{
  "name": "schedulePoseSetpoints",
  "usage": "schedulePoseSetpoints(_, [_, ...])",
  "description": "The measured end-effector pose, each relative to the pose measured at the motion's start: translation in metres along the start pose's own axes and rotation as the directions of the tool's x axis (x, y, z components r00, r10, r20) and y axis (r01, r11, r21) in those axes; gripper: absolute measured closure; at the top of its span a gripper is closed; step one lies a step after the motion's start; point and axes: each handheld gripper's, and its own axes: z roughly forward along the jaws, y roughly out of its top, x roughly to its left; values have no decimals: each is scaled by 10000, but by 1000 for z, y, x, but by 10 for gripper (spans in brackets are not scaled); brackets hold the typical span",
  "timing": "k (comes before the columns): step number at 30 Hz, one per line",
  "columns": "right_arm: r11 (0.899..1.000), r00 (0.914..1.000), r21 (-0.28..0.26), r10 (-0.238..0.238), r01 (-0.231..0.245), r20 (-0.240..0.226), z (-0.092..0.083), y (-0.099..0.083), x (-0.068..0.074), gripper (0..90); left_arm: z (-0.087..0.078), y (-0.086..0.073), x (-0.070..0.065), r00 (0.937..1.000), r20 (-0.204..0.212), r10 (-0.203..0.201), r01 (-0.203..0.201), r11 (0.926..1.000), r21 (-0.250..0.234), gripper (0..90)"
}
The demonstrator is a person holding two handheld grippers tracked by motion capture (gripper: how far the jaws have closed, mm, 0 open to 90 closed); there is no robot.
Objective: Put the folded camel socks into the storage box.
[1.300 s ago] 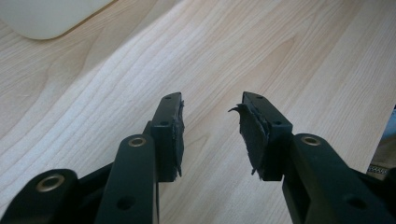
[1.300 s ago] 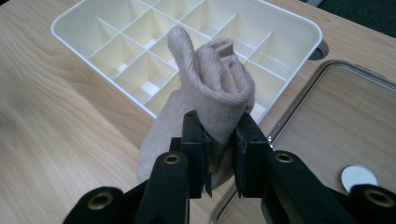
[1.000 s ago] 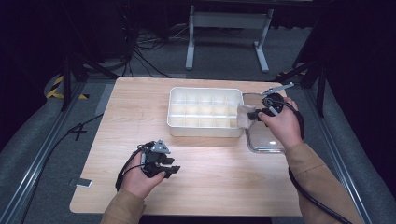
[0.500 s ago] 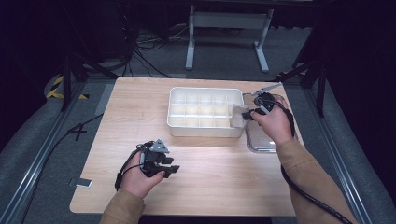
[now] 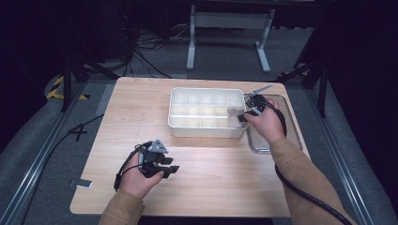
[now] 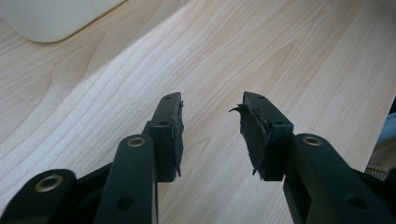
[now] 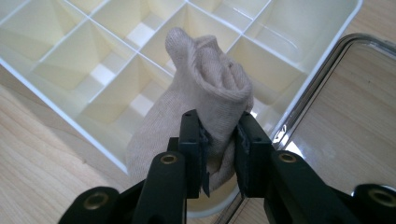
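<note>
Right gripper view: sock (image 7: pixel 205 88) in right tool (image 7: pixel 219 140), over organiser (image 7: pixel 93 60).

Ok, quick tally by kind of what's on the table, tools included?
Divided white box: 1
Clear lid: 1
Beige sock, pinched in the right tool: 1
Tools: 2, counting the left tool, open on the table
Total: 5

No lettering, label, brand, number or sign can be read anywhere in these views; the divided white box (image 5: pixel 206 112), the beige sock (image 7: pixel 205 107), the clear lid (image 5: pixel 281 136) and the wooden desk (image 5: pixel 211 187) all carry plain surfaces with nothing written on them
</note>
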Motion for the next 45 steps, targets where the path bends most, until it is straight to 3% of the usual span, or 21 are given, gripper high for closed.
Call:
schedulePoseSetpoints(7, [9991,9996,374,-228,221,175,11,-2,0,751,0,0,0,10000,19,2,-2,10000,20,593])
schedulePoseSetpoints(11, [9955,9973,745,-619,588,401,15,2,3,752,1,0,0,10000,50,86,-86,10000,18,593])
schedulePoseSetpoints(16, [9792,9863,1585,-1415,1269,844,22,7,11,755,1,0,0,9999,58,96,-96,10000,22,592])
schedulePoseSetpoints(23, [9530,9788,2597,-1843,1558,890,35,8,18,763,2,1,0,10000,68,46,-46,10000,-13,593])
schedulePoseSetpoints(28, [9400,9744,2966,-2042,1684,940,38,10,20,767,2,1,0,9999,110,55,-54,10000,-9,593])
schedulePoseSetpoints(32, [9406,9792,3001,-1887,1586,740,38,11,18,749,2,1,1,9999,118,102,-101,9999,-30,592])
schedulePoseSetpoints(37, [9626,9913,2428,-1296,1203,224,30,9,14,651,2,1,1,9999,114,46,-46,10000,-41,587])
schedulePoseSetpoints(39, [9691,9912,2151,-1298,1211,267,23,11,16,579,2,1,0,9999,117,83,-83,10000,-26,583])
schedulePoseSetpoints(45, [9843,9932,1388,-1138,1093,246,10,20,15,484,3,1,0,9999,127,108,-108,9999,-38,578])
